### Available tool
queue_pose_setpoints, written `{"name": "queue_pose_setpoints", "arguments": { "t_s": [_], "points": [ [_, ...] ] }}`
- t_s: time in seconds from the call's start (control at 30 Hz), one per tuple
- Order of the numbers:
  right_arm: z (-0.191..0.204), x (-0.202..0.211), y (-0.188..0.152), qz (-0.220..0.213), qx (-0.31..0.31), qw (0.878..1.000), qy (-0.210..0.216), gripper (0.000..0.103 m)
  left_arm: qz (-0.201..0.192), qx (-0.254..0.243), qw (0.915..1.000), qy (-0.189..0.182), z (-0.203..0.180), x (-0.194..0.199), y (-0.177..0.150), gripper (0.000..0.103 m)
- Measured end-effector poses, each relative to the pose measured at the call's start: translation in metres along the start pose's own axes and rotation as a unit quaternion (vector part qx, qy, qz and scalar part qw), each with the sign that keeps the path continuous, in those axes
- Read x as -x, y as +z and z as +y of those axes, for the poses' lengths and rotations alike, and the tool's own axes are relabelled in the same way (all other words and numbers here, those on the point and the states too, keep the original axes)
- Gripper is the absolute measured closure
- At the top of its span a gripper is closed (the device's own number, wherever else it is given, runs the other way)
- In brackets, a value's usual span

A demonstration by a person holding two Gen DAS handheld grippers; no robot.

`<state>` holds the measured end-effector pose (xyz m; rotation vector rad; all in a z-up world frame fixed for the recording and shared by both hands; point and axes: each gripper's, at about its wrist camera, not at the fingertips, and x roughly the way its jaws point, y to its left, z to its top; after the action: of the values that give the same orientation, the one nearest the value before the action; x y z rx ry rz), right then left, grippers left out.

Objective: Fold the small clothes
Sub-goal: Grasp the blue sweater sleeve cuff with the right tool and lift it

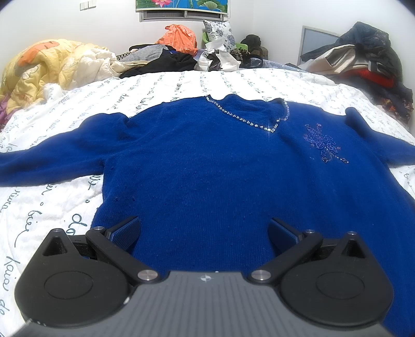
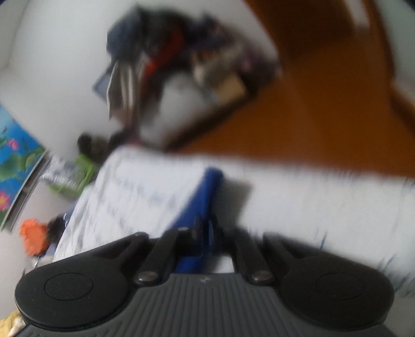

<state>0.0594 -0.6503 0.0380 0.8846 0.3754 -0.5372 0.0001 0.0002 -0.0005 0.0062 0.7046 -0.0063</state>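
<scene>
Left gripper (image 1: 205, 228): fingers spread wide apart — poised over the lower body of the blue sweater (image 1: 220, 166), which lies flat, front up, on the white quilt (image 1: 52, 197). Right gripper (image 2: 205, 228): fingers clamped together on a sweater sleeve (image 2: 205, 191) — view blurred.

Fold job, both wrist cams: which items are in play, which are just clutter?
In play:
- blue sweater, spread flat on the white quilt
- left gripper, open over the hem
- right gripper, shut on a blue sleeve; view blurred

Clutter:
- yellow comforter
- orange bag
- clothes heap at far right
- lotus picture
</scene>
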Motion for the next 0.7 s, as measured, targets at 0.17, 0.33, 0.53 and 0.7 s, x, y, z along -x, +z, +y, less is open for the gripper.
{"name": "queue_pose_setpoints", "arguments": {
  "t_s": [0.17,0.33,0.53,0.7],
  "points": [
    [0.008,0.020,0.027,-0.021,0.007,1.000,0.010,0.099,-0.001,0.002,1.0000,-0.001,0.001,-0.002,0.003,0.000],
    [0.072,0.046,-0.009,-0.013,0.085,0.993,0.086,0.100,0.000,0.002,1.0000,-0.002,0.001,-0.002,0.003,0.000],
    [0.210,0.092,-0.162,0.123,0.201,0.919,0.316,0.098,0.000,0.001,1.0000,-0.001,0.000,-0.002,0.003,0.000],
    [0.261,0.107,-0.298,0.311,0.230,0.839,0.383,0.013,0.000,-0.004,1.0000,-0.007,0.003,0.000,0.000,0.000]
  ]
}}
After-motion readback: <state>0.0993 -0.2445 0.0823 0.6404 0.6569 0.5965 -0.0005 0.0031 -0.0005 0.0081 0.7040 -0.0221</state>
